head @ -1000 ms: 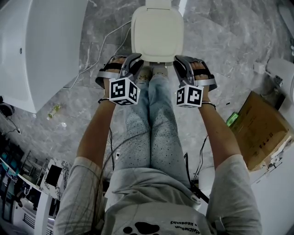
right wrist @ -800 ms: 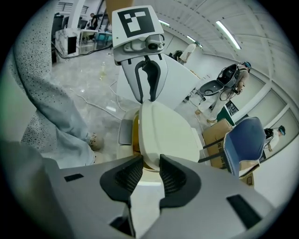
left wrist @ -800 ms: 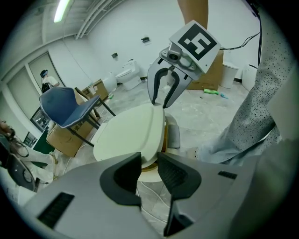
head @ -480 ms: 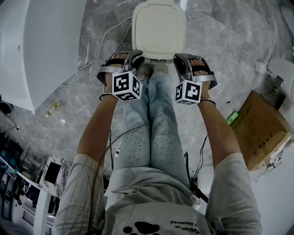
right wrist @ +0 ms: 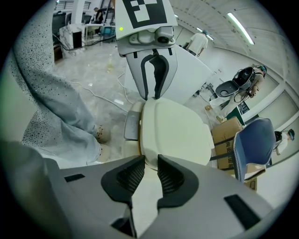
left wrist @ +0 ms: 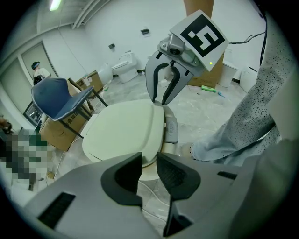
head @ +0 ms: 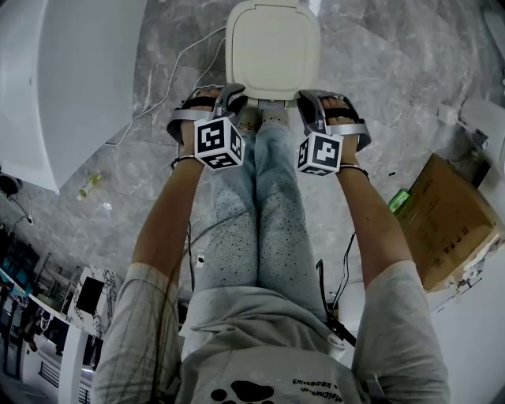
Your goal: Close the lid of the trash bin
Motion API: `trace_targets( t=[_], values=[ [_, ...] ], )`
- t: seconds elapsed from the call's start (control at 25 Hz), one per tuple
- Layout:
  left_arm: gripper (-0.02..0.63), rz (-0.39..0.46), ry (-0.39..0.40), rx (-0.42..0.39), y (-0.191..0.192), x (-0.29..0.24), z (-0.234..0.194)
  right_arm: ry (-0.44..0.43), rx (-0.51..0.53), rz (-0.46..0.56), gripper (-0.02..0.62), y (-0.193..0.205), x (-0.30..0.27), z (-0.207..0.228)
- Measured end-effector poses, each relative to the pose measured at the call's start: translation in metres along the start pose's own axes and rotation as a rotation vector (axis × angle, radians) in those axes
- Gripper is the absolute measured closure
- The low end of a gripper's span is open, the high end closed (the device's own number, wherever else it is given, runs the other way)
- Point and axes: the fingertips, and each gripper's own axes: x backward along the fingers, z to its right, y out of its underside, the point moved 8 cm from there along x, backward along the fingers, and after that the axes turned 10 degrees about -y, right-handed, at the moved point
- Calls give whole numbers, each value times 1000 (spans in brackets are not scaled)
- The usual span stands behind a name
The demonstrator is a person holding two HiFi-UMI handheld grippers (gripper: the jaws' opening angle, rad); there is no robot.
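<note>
We hold our left gripper [left wrist: 149, 161] and right gripper [right wrist: 150, 175] side by side above the near edge of the cream rounded plastic trash bin [head: 273, 49], which sits at our feet with its lid down. Both claws have just been closing, yet stand slightly apart and grip nothing.

Grey marbled floor [left wrist: 205, 109], white walls [left wrist: 93, 28]. A cardboard box [left wrist: 53, 133] sits under the blue chair [left wrist: 58, 95]; a strip light [left wrist: 55, 4] glows high above it.
</note>
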Motion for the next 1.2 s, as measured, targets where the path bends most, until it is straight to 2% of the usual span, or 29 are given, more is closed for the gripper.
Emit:
trace_targets(
  t=[0.72, 0.96, 1.08, 1.2],
  values=[
    [528, -24, 71, -14, 1, -8, 2, -84, 58, -44, 499, -2, -10, 1],
    [531, -68, 124, -17, -1, -15, 0, -174, 70, -73, 523, -4, -12, 7],
    [551, -93, 165, -20, -5, -15, 1, -234, 41, -101, 545, -5, -11, 7],
    [554, -118, 203, 13, -7, -15, -1, -268, -39, -115, 545, -7, -11, 12]
  ],
)
